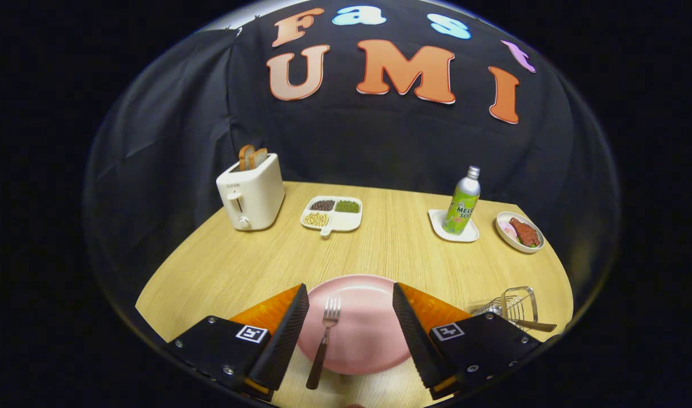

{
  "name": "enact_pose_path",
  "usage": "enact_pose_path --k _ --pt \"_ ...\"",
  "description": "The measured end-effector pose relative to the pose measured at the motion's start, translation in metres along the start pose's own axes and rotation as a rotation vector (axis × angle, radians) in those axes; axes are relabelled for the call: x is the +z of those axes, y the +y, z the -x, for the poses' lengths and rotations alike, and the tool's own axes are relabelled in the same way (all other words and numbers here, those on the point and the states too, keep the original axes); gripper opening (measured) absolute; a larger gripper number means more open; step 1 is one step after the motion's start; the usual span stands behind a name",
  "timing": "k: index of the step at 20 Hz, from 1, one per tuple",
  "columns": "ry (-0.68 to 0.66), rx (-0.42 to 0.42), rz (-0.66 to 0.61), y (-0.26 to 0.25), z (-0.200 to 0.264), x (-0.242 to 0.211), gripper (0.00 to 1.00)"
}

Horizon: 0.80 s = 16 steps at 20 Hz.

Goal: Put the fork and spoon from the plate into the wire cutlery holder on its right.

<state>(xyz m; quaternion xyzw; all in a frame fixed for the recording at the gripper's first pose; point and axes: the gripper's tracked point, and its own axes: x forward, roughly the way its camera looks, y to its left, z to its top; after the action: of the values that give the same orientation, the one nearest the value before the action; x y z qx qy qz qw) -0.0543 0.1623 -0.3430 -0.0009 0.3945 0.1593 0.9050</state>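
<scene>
**Fork between parted fingers, on the plate**

The fork (324, 340) is seen lying on the pink plate (368, 340), tines pointed away and its dark handle running back over the plate's near rim. It lies between the two fingers of the gripper (350, 334), closer to the left one, and is touched by neither. The fingers are held wide apart, with nothing gripped between them.

To the right of the plate, the wire cutlery holder (516, 306) is partly covered by the right finger's body; a utensil handle (535, 326) is seen sticking out of it, though what kind of utensil it is cannot be told.

All is set on a light wooden table (391, 249). Farther back, a cream toaster (251, 192) with bread slices in its slots is placed at the left, a divided tray (332, 214) of beans and grains beside it, a green bottle (462, 203) on a small white dish (453, 226) to the right, and a bowl (520, 232) of food beyond that. Black cloth is hung behind the table as the booth's wall.
</scene>
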Motion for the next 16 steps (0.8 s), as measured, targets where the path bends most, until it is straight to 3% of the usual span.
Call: enact_pose_path --k 9,13,16 --pt "0.352 0.076 0.019 0.023 -0.027 -0.074 0.89" --pt "0.432 0.081 0.022 0.023 -0.032 -0.089 0.79" --pt "0.483 0.092 0.060 0.024 -0.034 -0.101 0.61"
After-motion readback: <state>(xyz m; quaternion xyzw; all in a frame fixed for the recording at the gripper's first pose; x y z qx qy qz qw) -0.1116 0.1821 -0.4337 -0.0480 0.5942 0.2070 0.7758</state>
